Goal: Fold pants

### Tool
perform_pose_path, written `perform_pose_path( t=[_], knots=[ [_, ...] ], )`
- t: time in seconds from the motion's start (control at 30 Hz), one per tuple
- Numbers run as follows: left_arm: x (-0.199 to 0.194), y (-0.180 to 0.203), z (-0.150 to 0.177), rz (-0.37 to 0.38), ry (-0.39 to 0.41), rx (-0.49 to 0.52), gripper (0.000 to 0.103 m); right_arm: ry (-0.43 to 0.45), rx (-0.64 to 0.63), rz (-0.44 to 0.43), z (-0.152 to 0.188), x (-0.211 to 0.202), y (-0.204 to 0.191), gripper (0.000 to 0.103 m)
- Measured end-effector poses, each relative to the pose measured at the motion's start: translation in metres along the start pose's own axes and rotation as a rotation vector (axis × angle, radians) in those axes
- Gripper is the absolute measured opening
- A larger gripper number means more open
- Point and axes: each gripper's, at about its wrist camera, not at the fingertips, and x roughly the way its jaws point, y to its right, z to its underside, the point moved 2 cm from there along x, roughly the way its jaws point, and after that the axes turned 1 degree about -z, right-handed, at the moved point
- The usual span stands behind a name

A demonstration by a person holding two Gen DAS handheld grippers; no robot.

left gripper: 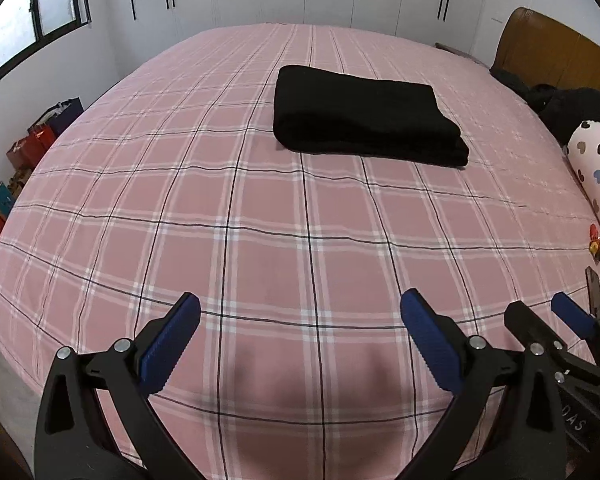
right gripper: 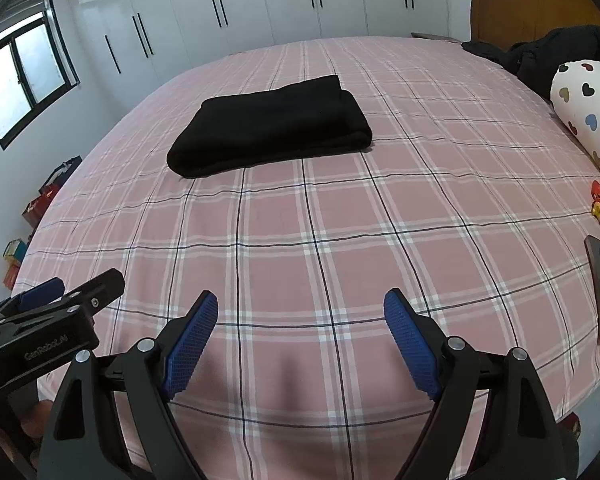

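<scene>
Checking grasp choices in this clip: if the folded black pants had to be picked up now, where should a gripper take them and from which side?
Probably the thick rolled fold edge nearest the grippers, on the black pants, approached low from the near side. That edge bulges and stacks all the layers, so one pinch would likely hold the bundle together. The left gripper and right gripper are both open and well short of it.

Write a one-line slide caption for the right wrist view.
Folded black pants lie on the pink plaid bed; open right gripper hovers short of them.
</scene>
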Motion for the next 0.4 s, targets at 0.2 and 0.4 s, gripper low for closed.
perform_pose_path(
  t=[0.2,0.4],
  knots=[
    [-0.0041,0.0023,0.0003,-0.065,0.026,0.037,0.098,-0.005,0.005,0.002,0.0025,0.0004,0.0013,0.083],
    [-0.003,0.0004,0.0062,-0.067,-0.013,0.039,0.098,-0.011,0.0,-0.003,0.0057,-0.0016,-0.0008,0.083]
  ],
)
